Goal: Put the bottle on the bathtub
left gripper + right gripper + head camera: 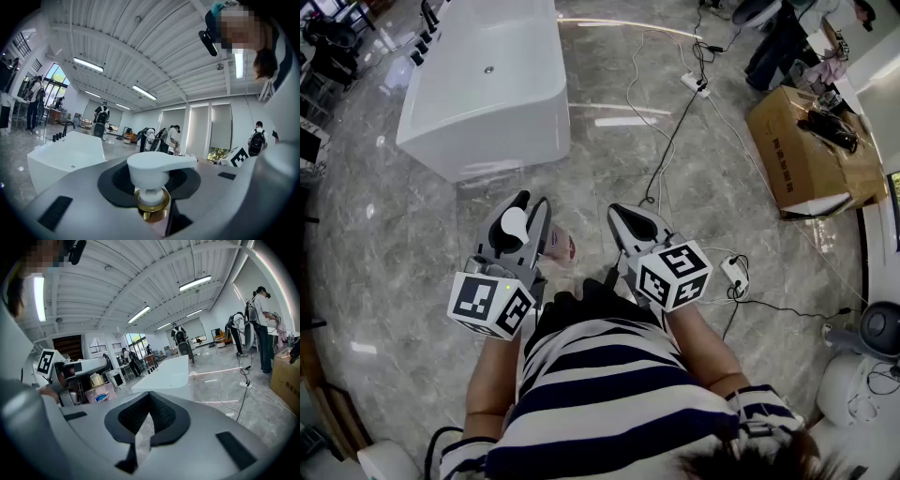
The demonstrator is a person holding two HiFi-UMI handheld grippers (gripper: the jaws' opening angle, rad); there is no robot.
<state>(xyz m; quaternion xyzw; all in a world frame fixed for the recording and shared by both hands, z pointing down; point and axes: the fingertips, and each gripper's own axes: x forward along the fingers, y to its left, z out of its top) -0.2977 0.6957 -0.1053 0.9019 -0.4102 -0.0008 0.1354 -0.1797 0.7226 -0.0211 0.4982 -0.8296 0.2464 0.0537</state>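
My left gripper is clamped on the neck of the pink plastic pump bottle with a white pump head and gold collar. The collar sits between the jaws, the pump head rises above them, and the pink body hangs below. In the right gripper view the bottle stands upright, its long axis vertical. My right gripper is pinched closed on nothing, just beside the left at its 3 o'clock.

In the head view, the white freestanding rectangular bathtub lies at about 11 o'clock from the bottle, well apart, with bare floor between. Its long axis runs away from me toward 12 o'clock, so a short end faces me, and the black taps sit on the far left rim. The left hand is the nearer one and already carries the load, so I judge the next move to be a forward carry up and left to the broad near rim.

The floor is polished grey marbled stone, crossed by black and white cables at 1 o'clock, with a white power strip. A brown cardboard box sits at 2 o'clock. The room is a large open hall with strip lights, and several people stand farther off.
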